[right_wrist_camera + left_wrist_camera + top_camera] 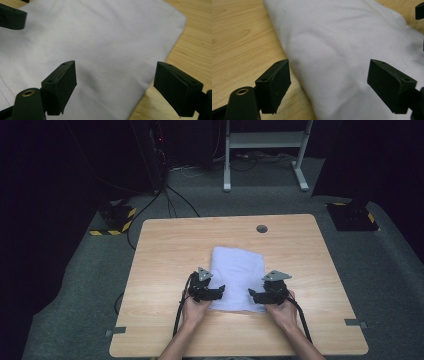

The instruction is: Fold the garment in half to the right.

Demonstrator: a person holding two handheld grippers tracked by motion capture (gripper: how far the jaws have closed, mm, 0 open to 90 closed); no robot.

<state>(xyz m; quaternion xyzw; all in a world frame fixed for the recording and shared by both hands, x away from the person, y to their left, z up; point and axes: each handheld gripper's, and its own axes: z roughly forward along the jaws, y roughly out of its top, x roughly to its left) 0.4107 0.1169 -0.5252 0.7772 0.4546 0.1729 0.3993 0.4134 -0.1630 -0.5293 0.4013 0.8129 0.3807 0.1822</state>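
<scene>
Item: one white cloth [236,277], folded into a rectangle, laid flat near the middle of one wooden tabletop [160,270]. Its near edge lies toward the person; its far edge is toward a round grommet hole [261,228] in the tabletop.

Tools: two grippers, one held in each hand. The left gripper [218,291] is placed at the cloth's near left corner, jaws spread wide; in the left gripper view one jaw sits over bare wood beside the cloth [342,50] and the other over the fabric, nothing pinched. The right gripper [253,294] is placed at the cloth's near right corner, jaws likewise spread, straddling the cloth [100,42] edge, nothing pinched.

Progress, judged: the cloth appears already folded at least once, since thick layered edges are seen along its left side. Both near corners are lined up for but not yet gripped. A further fold, near edge carried toward the far edge, is judged to be what is left.

Count: cloth, one; grippers, two; tabletop, one; grommet hole, one.
</scene>
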